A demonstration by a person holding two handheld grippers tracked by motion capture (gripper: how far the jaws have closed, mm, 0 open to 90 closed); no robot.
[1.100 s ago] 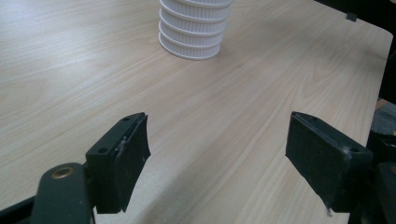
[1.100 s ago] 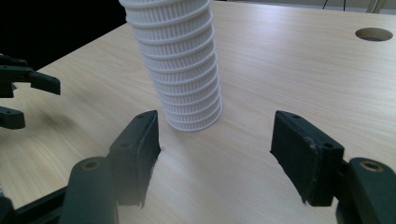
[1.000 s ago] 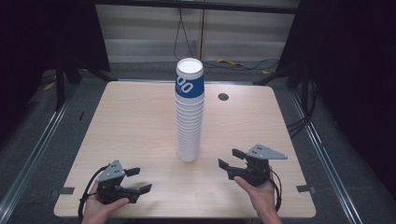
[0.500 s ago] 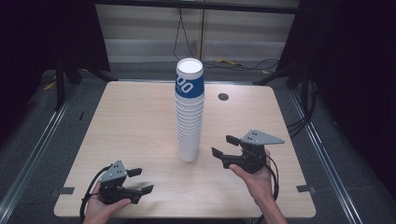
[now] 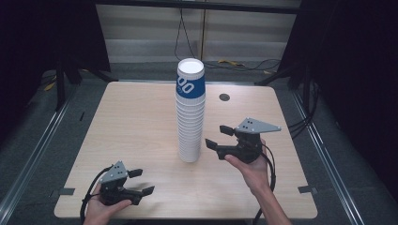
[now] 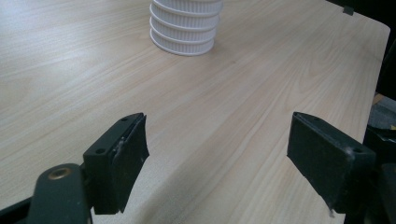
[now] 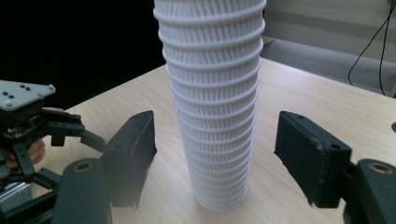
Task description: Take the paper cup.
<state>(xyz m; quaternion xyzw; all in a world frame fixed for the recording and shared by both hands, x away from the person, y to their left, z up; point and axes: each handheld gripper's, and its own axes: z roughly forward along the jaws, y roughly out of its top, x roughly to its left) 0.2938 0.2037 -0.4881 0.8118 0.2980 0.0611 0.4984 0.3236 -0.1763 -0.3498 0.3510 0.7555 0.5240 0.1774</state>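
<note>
Since a second ago my right tongs [image 5: 217,136] have lifted off the pale wooden desk [image 5: 136,122] and swung in toward the tall stack of ribbed white paper cups with a blue-banded cup on top [image 5: 190,112]; their jaws have just been opening, with nothing between them yet. My left tongs [image 5: 141,182] have kept their place near the desk's front edge, jaws spread wide and empty.

What matters next is the line from the right tongs to the stack. It stands upright at the middle of the desk, long axis vertical, and lies just to the left of the right tongs in the high view, near but apart. In the right gripper view the stack [image 7: 212,98] rises straight ahead, centred between the two black jaws. The right hand is clearly nearer; the left tongs sit well apart from the stack's base [image 6: 184,32].
</note>
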